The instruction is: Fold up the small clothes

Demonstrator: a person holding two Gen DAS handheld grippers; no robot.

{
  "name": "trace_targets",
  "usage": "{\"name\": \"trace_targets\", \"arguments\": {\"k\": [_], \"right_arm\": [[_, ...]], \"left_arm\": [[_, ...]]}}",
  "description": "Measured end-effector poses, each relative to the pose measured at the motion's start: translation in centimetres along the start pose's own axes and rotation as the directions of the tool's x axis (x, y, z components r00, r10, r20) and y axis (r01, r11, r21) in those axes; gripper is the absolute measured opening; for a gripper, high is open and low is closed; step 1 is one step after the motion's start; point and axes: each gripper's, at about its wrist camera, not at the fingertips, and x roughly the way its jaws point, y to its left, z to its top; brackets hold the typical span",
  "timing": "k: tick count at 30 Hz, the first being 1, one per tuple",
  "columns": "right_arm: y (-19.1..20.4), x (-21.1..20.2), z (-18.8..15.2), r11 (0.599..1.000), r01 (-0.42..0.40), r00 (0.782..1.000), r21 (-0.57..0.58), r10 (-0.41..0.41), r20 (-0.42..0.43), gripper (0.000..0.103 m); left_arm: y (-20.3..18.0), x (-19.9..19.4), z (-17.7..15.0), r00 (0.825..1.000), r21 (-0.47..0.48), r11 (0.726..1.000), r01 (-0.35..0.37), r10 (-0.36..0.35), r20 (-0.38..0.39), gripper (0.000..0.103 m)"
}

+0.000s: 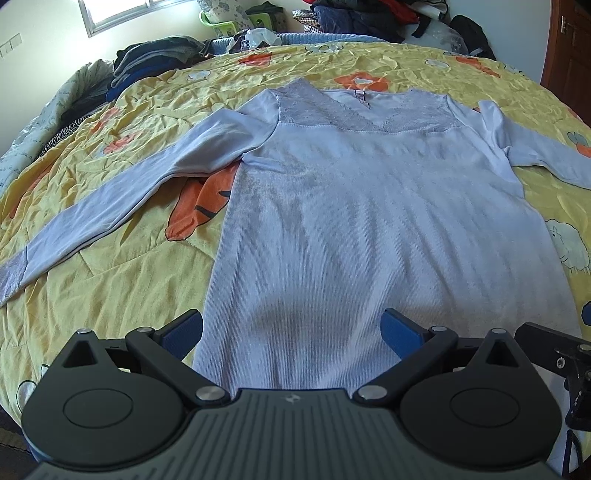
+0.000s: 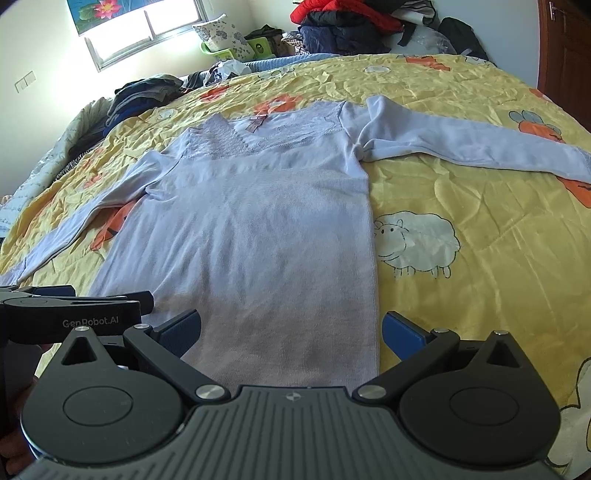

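Observation:
A pale lilac long-sleeved top (image 1: 369,221) with a lace V-neck lies flat, face up, on the bed, hem towards me; it also shows in the right wrist view (image 2: 258,229). Its left sleeve (image 1: 122,206) and right sleeve (image 2: 461,140) are spread out sideways. My left gripper (image 1: 291,332) is open and empty over the hem's left part. My right gripper (image 2: 291,332) is open and empty over the hem's right part. The right gripper's body shows at the right edge of the left wrist view (image 1: 554,354), and the left gripper's body (image 2: 74,314) at the left of the right wrist view.
A yellow quilt (image 2: 480,240) with sheep and orange prints covers the bed. A stack of dark folded clothes (image 1: 155,59) sits at the far left corner. A heap of clothes (image 2: 347,26) lies beyond the bed's far edge. A wooden door (image 1: 569,40) stands at the right.

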Motion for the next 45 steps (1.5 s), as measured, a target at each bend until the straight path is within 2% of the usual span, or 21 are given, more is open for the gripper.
{"name": "trace_targets", "arguments": {"k": [13, 18, 22, 24, 28, 32, 34, 37, 41, 45], "right_arm": [[-0.1, 0.0, -0.1, 1.000, -0.010, 1.000, -0.001, 0.010, 0.013, 0.103], [-0.4, -0.1, 0.0, 1.000, -0.007, 0.999, -0.008, 0.008, 0.051, 0.103], [-2.2, -0.5, 0.7, 0.999, -0.048, 0.994, 0.011, 0.047, 0.102, 0.103], [-3.9, -0.9, 1.2, 0.998, -0.054, 0.987, 0.041, 0.047, 0.155, 0.103], [-8.2, -1.7, 2.6, 0.993, 0.004, 0.968, 0.120, -0.034, 0.249, 0.103], [-14.2, -1.8, 3.8, 0.967, 0.104, 0.944, 0.231, -0.169, 0.284, 0.103], [-17.2, -1.7, 4.2, 0.946, 0.128, 0.933, 0.298, -0.217, 0.287, 0.103], [-22.2, -1.5, 4.2, 0.900, 0.125, 0.916, 0.417, -0.266, 0.301, 0.103], [-26.9, -0.4, 3.9, 0.849, 0.072, 0.914, 0.524, -0.266, 0.305, 0.103], [-28.9, 0.6, 4.4, 0.857, 0.025, 0.894, 0.515, -0.250, 0.372, 0.102]], "left_arm": [[-0.3, -0.1, 0.1, 1.000, 0.006, 1.000, 0.013, -0.013, 0.005, 0.103], [-0.3, -0.3, 0.4, 0.999, 0.010, 1.000, 0.027, -0.027, 0.021, 0.103], [-0.3, -0.8, 0.9, 0.997, 0.017, 0.998, 0.055, -0.056, 0.051, 0.103], [-0.5, -0.9, 1.3, 0.995, 0.020, 0.997, 0.072, -0.073, 0.066, 0.103], [-1.0, -1.2, 2.0, 0.992, 0.037, 0.996, 0.080, -0.083, 0.090, 0.103], [-1.7, -1.4, 2.7, 0.989, 0.060, 0.993, 0.100, -0.106, 0.102, 0.103], [-2.0, -1.5, 2.9, 0.988, 0.072, 0.992, 0.102, -0.109, 0.109, 0.103], [-2.6, -1.5, 3.2, 0.987, 0.084, 0.992, 0.096, -0.105, 0.119, 0.103], [-3.1, -1.2, 3.6, 0.987, 0.091, 0.991, 0.099, -0.109, 0.115, 0.103], [-3.7, -0.9, 3.9, 0.988, 0.102, 0.990, 0.096, -0.107, 0.112, 0.103]]}}
